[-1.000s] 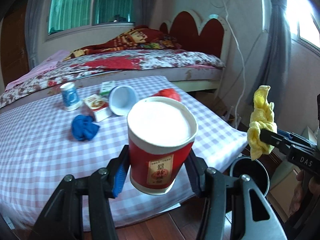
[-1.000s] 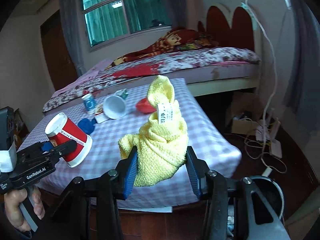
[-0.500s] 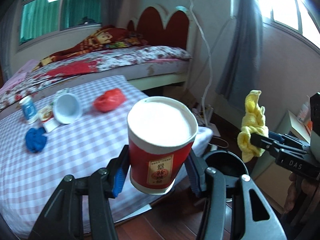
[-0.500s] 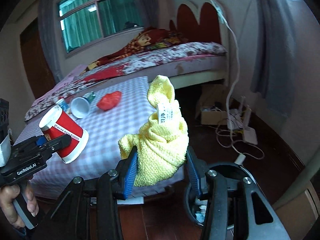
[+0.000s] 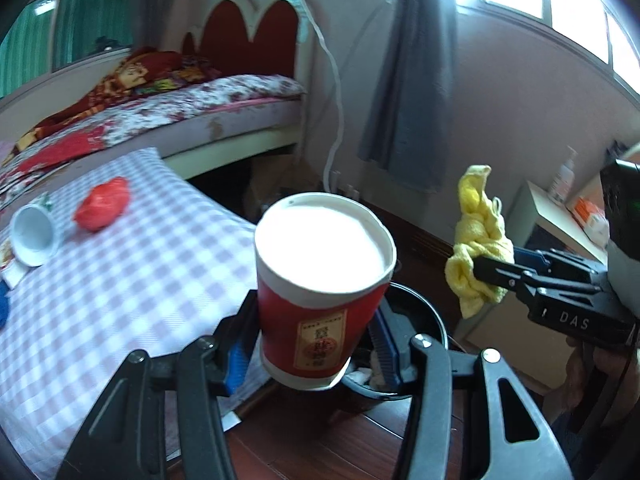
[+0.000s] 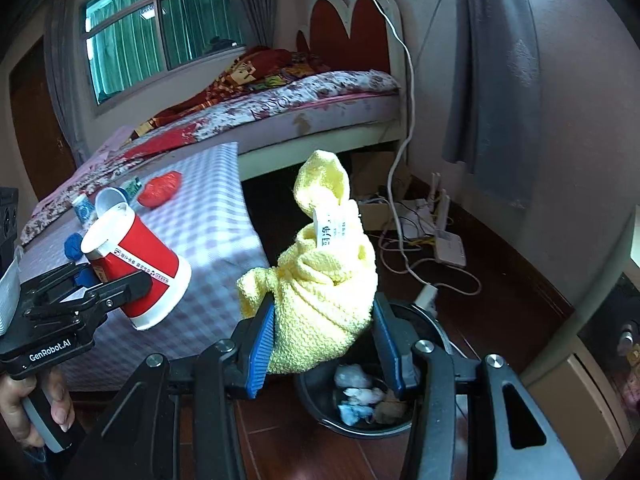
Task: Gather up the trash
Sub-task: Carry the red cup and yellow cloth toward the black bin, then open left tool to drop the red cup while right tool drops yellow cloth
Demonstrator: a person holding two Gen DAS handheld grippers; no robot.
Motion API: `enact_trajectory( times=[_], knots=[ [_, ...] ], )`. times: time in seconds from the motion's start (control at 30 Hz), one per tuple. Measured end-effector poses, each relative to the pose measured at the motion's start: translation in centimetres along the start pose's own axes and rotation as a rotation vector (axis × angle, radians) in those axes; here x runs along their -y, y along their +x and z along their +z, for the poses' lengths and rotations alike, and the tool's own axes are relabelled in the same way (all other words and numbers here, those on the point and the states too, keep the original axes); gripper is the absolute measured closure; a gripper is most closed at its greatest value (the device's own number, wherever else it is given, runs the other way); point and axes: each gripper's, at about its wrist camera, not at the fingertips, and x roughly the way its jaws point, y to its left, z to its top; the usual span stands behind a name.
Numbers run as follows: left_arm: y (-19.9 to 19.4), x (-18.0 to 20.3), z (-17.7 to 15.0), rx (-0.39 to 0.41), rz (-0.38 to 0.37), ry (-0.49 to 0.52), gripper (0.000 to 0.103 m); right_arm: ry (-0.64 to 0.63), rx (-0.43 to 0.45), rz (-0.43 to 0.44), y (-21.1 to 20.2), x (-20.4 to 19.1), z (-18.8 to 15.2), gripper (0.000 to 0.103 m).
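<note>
My left gripper point(image 5: 312, 344) is shut on a red paper cup point(image 5: 320, 296) with a white rim, held above the near edge of a black trash bin point(image 5: 424, 320). In the right wrist view the same cup point(image 6: 132, 268) hangs tilted at the left. My right gripper point(image 6: 324, 336) is shut on a crumpled yellow cloth point(image 6: 328, 280) with a white label, held over the black bin point(image 6: 372, 404), which holds crumpled paper. The cloth also shows in the left wrist view point(image 5: 478, 244), beside the bin.
A table with a lilac checked cloth point(image 5: 120, 264) carries a red crumpled bag point(image 5: 102, 204), a white cup on its side point(image 5: 32, 236) and a blue wad point(image 6: 73, 245). A bed point(image 6: 280, 108) stands behind. Cables and a router point(image 6: 444, 240) lie on the wooden floor.
Both grippers have swung right, away from the table, toward the bin. The bin now sits directly under the cup and the cloth. Both grips are unchanged.
</note>
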Motion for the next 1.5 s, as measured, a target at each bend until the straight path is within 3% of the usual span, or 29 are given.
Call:
enact_trajectory(
  times=[0.37,0.63,0.9,0.93,0.97,1.0,1.03,1.13,1.3,1.5],
  knots=[
    [5.4,3.5,-0.8,-0.09,-0.133,0.065,0.049,-0.03,-0.087,-0.003,2.1,4.4,-1.9,0.055],
    [10.1,4.2,-1.2,-0.17,-0.209,0.049,0.046,-0.09,-0.223,0.016,7.3,6.6,-3.3,0.055],
    [13.9,5.1,-2.0,-0.255,-0.224,0.06,0.043,-0.145,-0.326,0.041,11.5,7.8,-3.9,0.054],
    [14.4,5.3,-2.1,-0.262,-0.238,0.049,0.037,-0.151,-0.326,0.033,11.9,7.8,-3.9,0.049],
    [14.9,5.2,-2.3,-0.271,-0.238,0.03,0.029,-0.163,-0.32,0.006,12.5,7.9,-4.1,0.029],
    [15.4,4.9,-2.6,-0.292,-0.234,-0.005,0.009,-0.167,-0.325,-0.026,13.0,8.1,-4.3,0.013],
    [15.5,4.4,-2.9,-0.299,-0.239,-0.038,0.002,-0.153,-0.354,-0.087,13.9,8.7,-4.9,0.001],
    [15.0,3.8,-3.8,-0.288,-0.136,-0.041,0.002,-0.111,-0.407,-0.123,15.1,10.3,-6.3,0.001],
    [13.1,3.1,-4.9,-0.252,-0.021,-0.037,0.001,-0.067,-0.398,-0.145,15.2,11.2,-6.1,0.001],
    [11.2,2.2,-5.2,-0.238,0.044,-0.056,0.001,-0.088,-0.363,-0.144,14.0,9.0,-5.3,0.001]
  ],
)
